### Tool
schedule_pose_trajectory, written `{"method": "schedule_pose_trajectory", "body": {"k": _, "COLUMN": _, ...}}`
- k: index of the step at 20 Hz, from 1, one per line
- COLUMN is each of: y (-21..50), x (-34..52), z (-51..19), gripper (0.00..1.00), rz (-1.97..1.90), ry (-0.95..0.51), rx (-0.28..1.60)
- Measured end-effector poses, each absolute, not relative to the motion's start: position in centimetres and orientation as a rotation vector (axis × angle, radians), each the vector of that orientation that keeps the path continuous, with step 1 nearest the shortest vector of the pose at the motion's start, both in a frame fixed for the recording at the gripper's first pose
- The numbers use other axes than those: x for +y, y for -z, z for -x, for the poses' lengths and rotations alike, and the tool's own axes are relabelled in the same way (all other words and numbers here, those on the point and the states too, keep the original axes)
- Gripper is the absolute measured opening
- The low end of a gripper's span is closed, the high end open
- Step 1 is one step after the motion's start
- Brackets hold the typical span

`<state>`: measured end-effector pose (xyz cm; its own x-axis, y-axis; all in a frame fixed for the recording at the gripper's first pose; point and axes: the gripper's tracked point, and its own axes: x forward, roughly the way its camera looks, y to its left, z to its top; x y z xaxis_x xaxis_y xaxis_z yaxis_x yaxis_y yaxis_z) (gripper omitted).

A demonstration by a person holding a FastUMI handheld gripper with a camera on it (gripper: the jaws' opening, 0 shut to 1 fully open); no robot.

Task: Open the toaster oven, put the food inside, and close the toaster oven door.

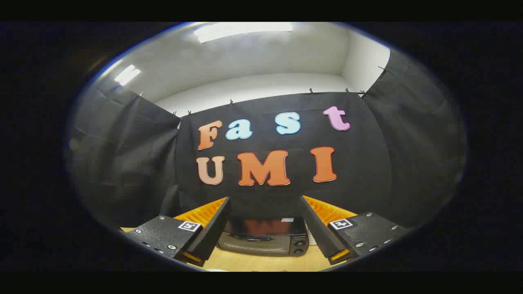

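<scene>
A black toaster oven stands on the wooden table against the booth's black cloth wall, its glass door closed and two knobs on its right side. It lies beyond my fingers, seen low in the gap between them. My gripper is held high above the table and stands open, with nothing between its fingers. The food is hidden from this angle.
The light wooden table stretches in front of the oven toward me. Black cloth walls close the booth on the left, back and right. A white ceiling with lamps is overhead.
</scene>
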<state>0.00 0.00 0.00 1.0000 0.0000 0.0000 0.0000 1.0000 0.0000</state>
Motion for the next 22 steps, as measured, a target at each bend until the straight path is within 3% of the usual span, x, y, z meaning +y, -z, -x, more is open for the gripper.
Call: {"method": "schedule_pose_trajectory", "body": {"k": 22, "y": 0.9, "x": -0.1, "z": -0.8, "gripper": 0.98, "rz": 0.003, "ry": 0.010, "rx": -0.002}}
